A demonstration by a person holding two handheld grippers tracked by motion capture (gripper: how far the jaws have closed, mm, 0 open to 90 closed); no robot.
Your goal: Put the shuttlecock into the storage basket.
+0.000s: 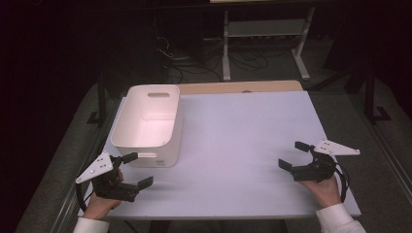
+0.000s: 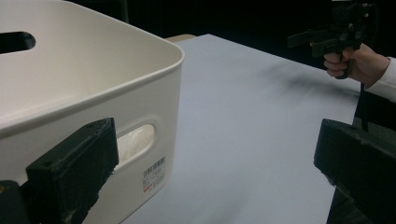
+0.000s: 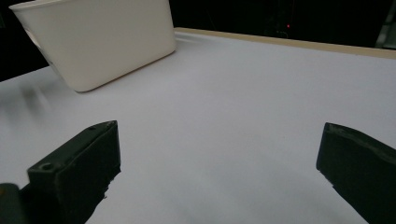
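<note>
High view: white table [image 1: 243, 145] bears a white bin [image 1: 148, 121], dark room.

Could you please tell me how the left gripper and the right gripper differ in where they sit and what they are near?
The left gripper sits at the table's near left, close beside the white bin, with one jaw near the bin's handle slot; the right gripper is at the near right over bare table, far from the bin. The left one's grey plate points left, the right one's points right. Both are open, empty and hand-held.
</note>
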